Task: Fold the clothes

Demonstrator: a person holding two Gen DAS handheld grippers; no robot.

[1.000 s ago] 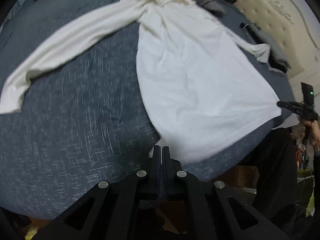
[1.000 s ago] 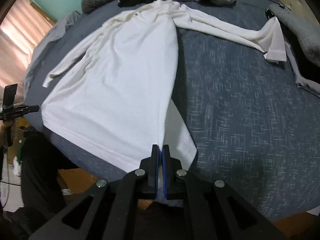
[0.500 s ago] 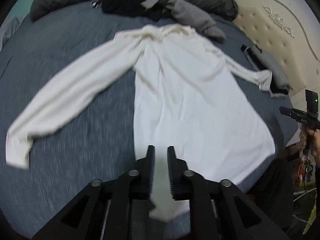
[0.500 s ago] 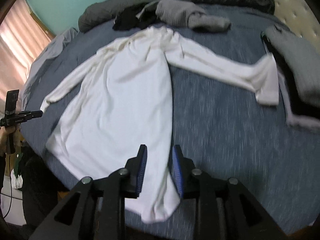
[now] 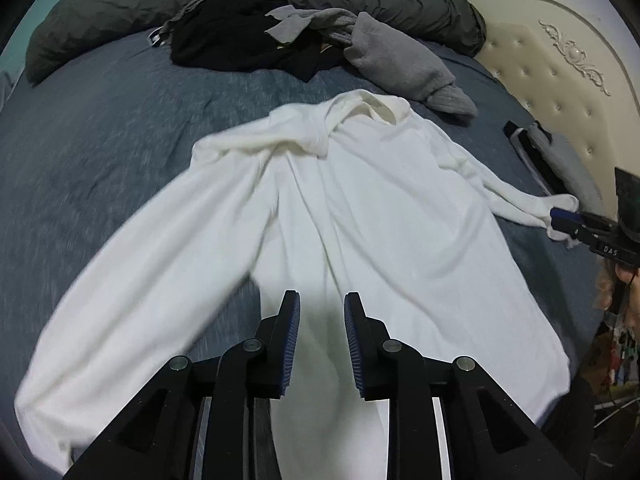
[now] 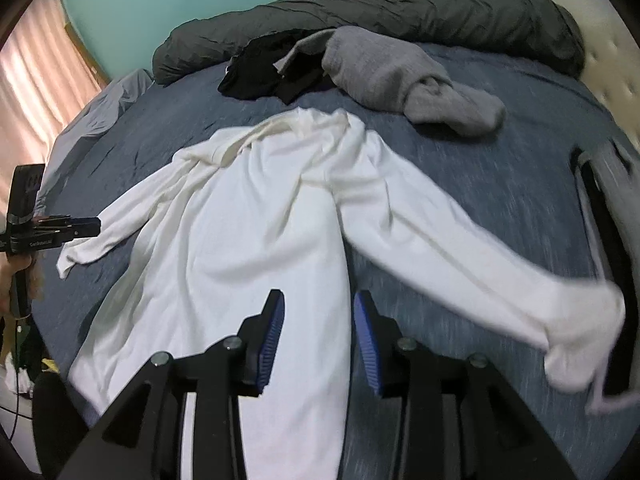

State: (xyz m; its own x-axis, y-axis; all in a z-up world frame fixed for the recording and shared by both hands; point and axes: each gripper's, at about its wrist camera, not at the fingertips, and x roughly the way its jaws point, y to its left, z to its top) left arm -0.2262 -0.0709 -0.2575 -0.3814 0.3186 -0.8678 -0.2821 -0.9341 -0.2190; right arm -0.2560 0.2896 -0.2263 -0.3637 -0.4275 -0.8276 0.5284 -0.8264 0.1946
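Left wrist view: the left gripper point(image 5: 320, 304) hangs over a white long-sleeved shirt point(image 5: 380, 220) spread flat on a blue bed point(image 5: 100, 140). Its jaws have just been opening and stand apart, gripping nothing; the shirt's hem lies beneath and ahead of them, probably untouched, though blur hides this. The right gripper point(image 6: 318, 302) likewise has just been opening, jaws apart over the hem. Beyond both grippers lie a grey sweater point(image 6: 384, 72), black clothes point(image 5: 232, 40) and a dark rolled duvet point(image 6: 400, 12).
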